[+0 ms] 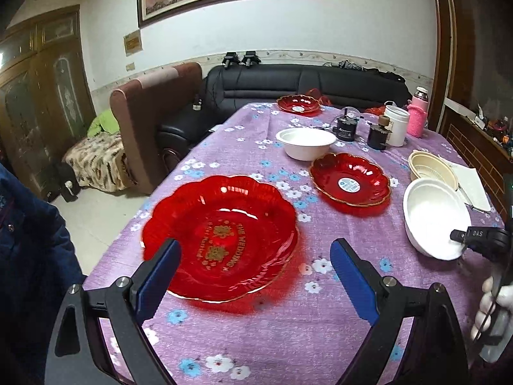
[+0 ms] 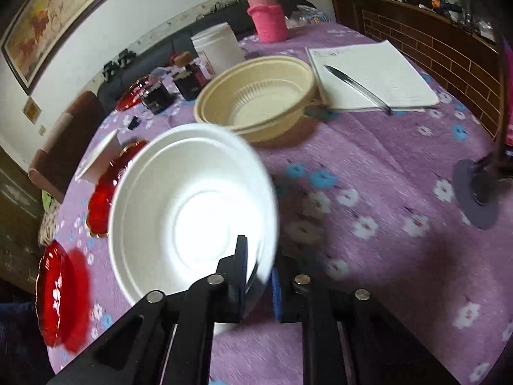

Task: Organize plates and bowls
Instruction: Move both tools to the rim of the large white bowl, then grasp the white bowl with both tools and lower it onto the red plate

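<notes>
The right gripper [image 2: 260, 276] pinches the near rim of a white bowl [image 2: 192, 205] (tilted) just in front of the beige bowls [image 2: 256, 96]. The left gripper [image 1: 256, 266] gapes wide over a red plate [image 1: 221, 234].

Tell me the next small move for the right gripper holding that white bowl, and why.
Probably lift it and carry it toward the other white bowl farther up the table. The right gripper is already shut on the near rim of the white bowl, one finger inside and one outside, and nesting like with like suits the tidying. The left gripper hangs open over the large red plate.
</notes>
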Demonstrator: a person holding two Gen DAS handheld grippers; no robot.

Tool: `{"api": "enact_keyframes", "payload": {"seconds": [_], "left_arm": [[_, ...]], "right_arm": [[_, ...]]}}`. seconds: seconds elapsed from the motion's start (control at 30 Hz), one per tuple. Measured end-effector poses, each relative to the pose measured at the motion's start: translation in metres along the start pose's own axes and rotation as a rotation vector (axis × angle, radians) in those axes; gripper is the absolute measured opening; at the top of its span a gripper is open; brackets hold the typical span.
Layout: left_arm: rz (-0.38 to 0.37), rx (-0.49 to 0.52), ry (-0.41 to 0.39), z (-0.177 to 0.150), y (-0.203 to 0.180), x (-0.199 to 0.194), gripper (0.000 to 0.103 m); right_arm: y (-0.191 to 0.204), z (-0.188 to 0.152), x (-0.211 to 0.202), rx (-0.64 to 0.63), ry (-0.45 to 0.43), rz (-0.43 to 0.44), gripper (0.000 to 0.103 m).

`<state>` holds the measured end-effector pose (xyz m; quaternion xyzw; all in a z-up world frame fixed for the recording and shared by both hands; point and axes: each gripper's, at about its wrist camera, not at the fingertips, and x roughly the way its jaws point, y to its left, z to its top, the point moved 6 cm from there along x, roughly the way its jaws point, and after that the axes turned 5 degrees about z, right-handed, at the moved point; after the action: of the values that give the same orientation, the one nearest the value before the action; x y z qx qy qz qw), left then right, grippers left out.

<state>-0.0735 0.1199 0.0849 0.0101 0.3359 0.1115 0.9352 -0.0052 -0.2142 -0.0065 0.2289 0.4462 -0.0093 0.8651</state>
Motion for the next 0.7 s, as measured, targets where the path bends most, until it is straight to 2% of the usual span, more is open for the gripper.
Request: {"api": "enact_keyframes", "payload": {"seconds": [0.1, 0.2, 0.33, 0.4, 0.53, 0.6, 0.7], "left_arm": [[-0.010, 0.011, 0.009, -0.002, -0.006, 0.004, 0.094], [-0.012, 0.025, 0.008, -0.002, -0.008, 0.006, 0.094], [-0.025, 0.001, 0.008, 0.007, -0.002, 0.009, 0.094], [-0.054, -0.012, 0.019, 0.011, -0.003, 0.011, 0.094], [-0.145, -0.008, 0.050, 0.018, -0.025, 0.017, 0.094], [-0.222, 0.006, 0.087, 0.021, -0.049, 0.024, 0.094], [-0.335, 0.001, 0.184, 0.021, -0.090, 0.043, 0.094]], "right_arm": [[0.000, 0.003, -0.016, -0.012, -0.045, -0.029, 0.025], [0.005, 0.008, -0.036, -0.032, -0.123, -0.039, 0.046], [0.024, 0.018, -0.051, -0.079, -0.173, 0.023, 0.048], [0.021, 0.021, -0.053, -0.076, -0.177, 0.018, 0.049], [-0.007, 0.024, -0.034, -0.034, -0.140, -0.037, 0.049], [-0.021, 0.021, -0.019, 0.006, -0.098, -0.035, 0.049], [-0.029, 0.016, -0.004, 0.028, -0.061, -0.021, 0.049]]}}
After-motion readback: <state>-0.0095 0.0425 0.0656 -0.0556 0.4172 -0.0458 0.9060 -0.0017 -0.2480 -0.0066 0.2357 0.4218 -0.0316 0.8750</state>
